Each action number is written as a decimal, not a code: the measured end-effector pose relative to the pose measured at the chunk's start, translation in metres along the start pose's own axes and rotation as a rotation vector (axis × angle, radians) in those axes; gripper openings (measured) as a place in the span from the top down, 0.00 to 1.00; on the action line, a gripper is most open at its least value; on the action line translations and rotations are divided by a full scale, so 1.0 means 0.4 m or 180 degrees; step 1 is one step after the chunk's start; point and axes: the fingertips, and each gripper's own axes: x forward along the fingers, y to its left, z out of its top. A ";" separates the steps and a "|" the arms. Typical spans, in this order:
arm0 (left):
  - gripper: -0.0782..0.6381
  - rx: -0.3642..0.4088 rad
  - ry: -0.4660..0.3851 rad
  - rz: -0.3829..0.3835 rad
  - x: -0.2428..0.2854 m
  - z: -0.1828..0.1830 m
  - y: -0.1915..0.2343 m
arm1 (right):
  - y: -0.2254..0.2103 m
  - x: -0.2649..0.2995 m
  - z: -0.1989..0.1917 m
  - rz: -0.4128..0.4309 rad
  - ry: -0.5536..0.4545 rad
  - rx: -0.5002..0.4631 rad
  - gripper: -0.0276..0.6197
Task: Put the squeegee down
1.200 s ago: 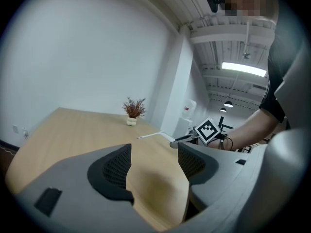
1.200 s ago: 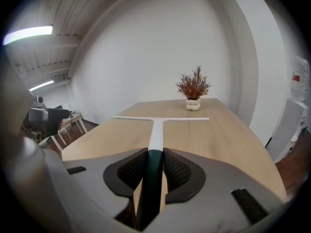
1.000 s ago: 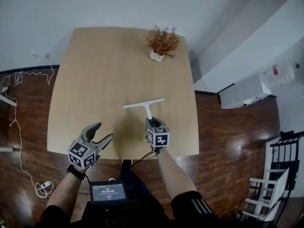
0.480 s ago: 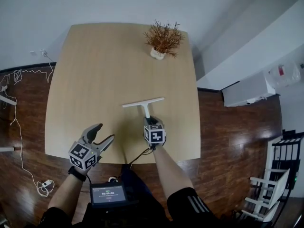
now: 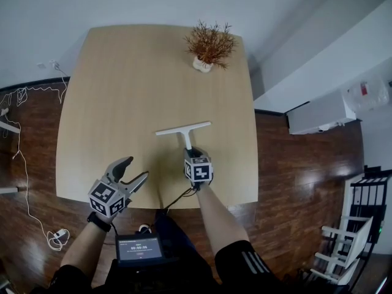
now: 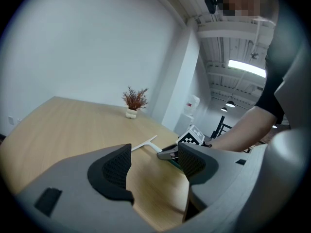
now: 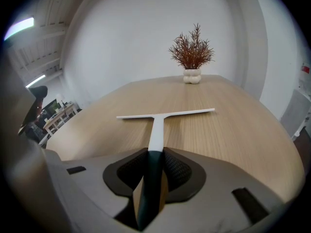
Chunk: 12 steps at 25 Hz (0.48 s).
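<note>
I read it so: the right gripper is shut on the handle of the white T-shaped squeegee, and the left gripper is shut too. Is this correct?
Not quite: the left gripper is open, its fingers apart and holding nothing, as the left gripper view shows. The right gripper is indeed shut on the handle of the white T-shaped squeegee.
</note>
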 end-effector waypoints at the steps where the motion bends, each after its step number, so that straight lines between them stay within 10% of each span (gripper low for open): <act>1: 0.46 0.0004 -0.0002 -0.0004 0.001 0.002 -0.004 | -0.001 -0.003 0.001 0.0007 -0.0012 0.0010 0.77; 12: 0.46 0.0072 -0.0084 -0.0052 -0.043 0.025 -0.048 | 0.035 -0.134 0.101 0.0108 -0.0605 -0.0023 0.70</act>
